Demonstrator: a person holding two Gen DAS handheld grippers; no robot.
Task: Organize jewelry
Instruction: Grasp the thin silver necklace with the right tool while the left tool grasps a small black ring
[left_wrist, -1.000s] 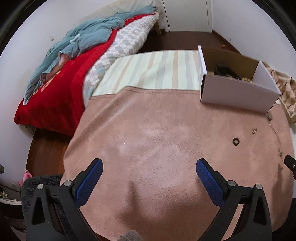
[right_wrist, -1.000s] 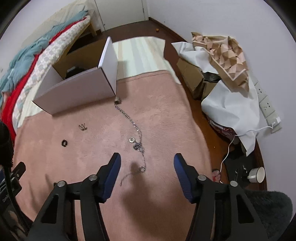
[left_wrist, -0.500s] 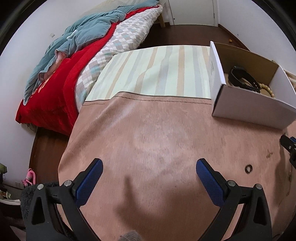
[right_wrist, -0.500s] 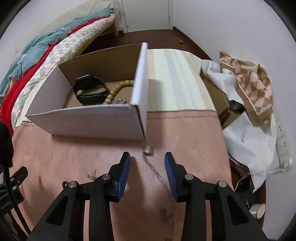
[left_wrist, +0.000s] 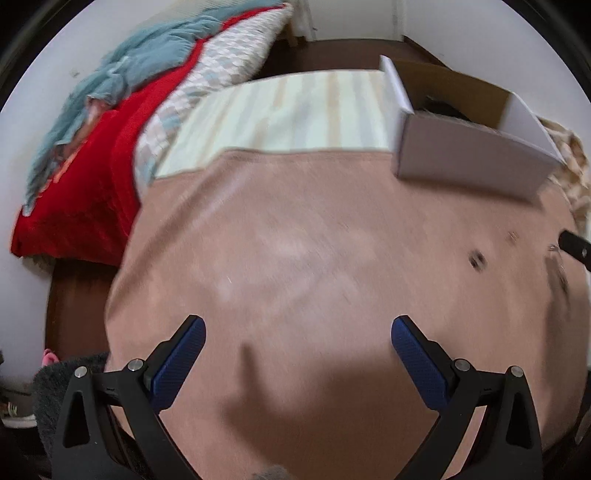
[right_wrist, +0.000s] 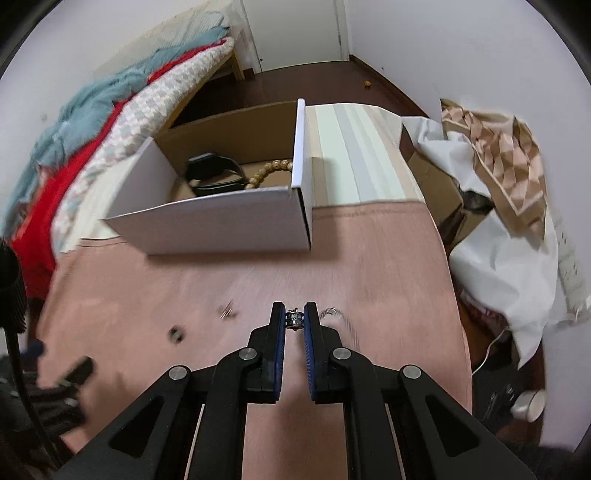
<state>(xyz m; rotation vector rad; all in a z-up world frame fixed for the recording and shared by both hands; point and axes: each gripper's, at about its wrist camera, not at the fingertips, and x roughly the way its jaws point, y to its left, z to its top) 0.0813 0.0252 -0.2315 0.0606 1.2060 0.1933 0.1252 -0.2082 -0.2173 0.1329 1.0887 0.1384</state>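
My right gripper (right_wrist: 294, 320) is closing its jaws, and the blue pads pinch the small metal bead at the end of a silver chain necklace (right_wrist: 334, 313), which trails off blurred to the right over the pink blanket (right_wrist: 369, 258). Just ahead stands an open white cardboard box (right_wrist: 221, 221) holding a black watch (right_wrist: 214, 173) and a wooden bead bracelet (right_wrist: 266, 171). A small dark ring (right_wrist: 176, 333) and a tiny metal piece (right_wrist: 227, 313) lie on the blanket to the left. My left gripper (left_wrist: 297, 347) hangs open over bare blanket, with the ring (left_wrist: 477, 259) far to its right.
Red and teal bedding (left_wrist: 92, 147) lies at the left, and a striped mat (left_wrist: 295, 110) sits behind the blanket. At the right, white and patterned cloths (right_wrist: 498, 221) cover cartons. A power strip and a white cup (right_wrist: 530, 404) sit on the dark floor.
My right gripper went from wide open over the chain's middle to narrow, pinching the bead at its end near the box. The left view swung sideways and back; the left gripper stayed open.
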